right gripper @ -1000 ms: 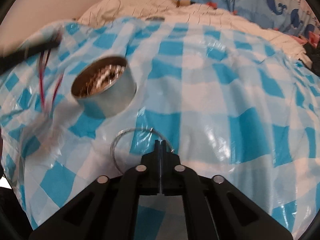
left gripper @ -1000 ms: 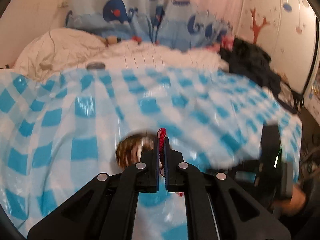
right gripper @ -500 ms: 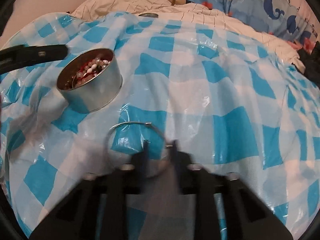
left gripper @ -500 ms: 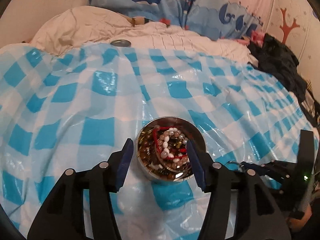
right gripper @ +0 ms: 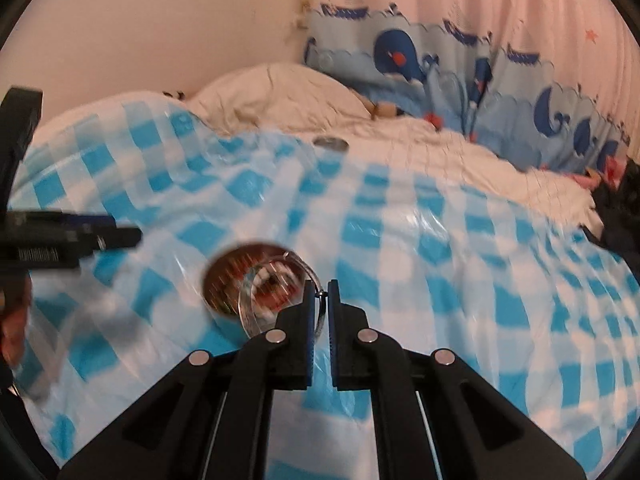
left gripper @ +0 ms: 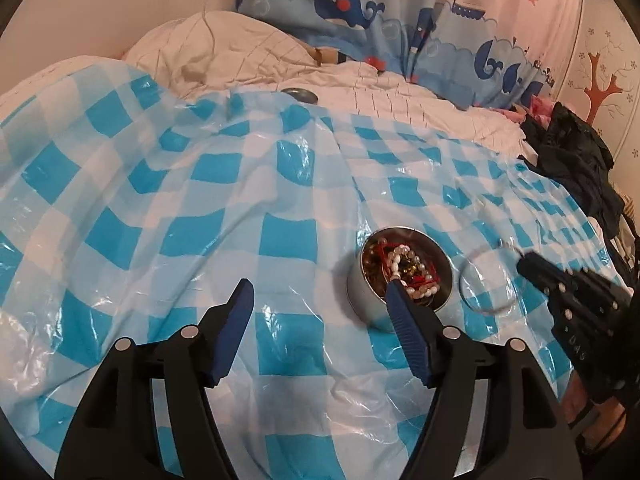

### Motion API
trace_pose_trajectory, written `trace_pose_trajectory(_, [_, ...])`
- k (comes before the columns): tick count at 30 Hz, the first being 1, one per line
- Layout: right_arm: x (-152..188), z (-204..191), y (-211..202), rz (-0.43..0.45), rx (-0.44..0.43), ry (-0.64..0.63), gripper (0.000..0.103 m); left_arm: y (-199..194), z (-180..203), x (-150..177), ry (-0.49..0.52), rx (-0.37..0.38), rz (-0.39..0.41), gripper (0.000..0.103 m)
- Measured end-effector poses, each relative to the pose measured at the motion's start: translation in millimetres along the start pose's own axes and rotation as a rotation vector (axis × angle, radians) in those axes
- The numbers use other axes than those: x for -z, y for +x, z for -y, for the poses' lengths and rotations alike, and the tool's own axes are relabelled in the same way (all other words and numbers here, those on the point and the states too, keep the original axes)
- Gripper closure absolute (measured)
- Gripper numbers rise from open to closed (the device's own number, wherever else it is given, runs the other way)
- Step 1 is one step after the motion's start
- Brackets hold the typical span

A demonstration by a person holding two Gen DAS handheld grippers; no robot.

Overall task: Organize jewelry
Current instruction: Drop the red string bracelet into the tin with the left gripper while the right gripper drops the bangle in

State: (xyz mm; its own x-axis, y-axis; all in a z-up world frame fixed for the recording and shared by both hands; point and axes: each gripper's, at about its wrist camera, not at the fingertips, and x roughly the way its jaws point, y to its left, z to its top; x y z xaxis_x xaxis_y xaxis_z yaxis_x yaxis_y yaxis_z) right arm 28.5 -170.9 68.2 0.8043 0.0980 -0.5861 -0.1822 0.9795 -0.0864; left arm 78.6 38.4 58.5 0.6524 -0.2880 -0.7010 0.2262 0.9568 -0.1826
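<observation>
While lifted above the tin (right gripper: 224,280), bangle (right gripper: 256,316) pinched in right claw (right gripper: 319,292).

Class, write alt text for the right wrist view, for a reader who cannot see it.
The right gripper, its jaws shut on a thin silver hoop, holds it above a blue-and-white checked plastic sheet on a bed. Behind the hoop sits a blurred round tin of beads.
</observation>
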Motion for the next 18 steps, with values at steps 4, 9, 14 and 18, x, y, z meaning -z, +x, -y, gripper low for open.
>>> trace_pose_trajectory(4, [-20.9, -20.9, 24.0, -0.005, -0.025, -0.028, 0.096, -5.4, 3.1, -1.8, 0.016, 0.003, 0.013, 0.035])
trace_pose_trajectory(9, [-19.3, -43.5, 81.6, -0.129, -0.048, -0.054, 0.078, -11.6, 11.5, -1.2, 0.063, -0.012, 0.021, 0.032])
trace_pose_trajectory(14, [-6.5, -40.5, 68.7, -0.097, -0.028, -0.037, 0.053, -19.6, 13.6, 2.1, 0.095, -0.043, 0.03, 0.026])
trace_pose_trajectory(18, [18.4, -26.0, 22.6, -0.04, -0.003, 0.023, 0.026, -23.5, 13.6, 6.1, 0.097, -0.044, 0.021, 0.02])
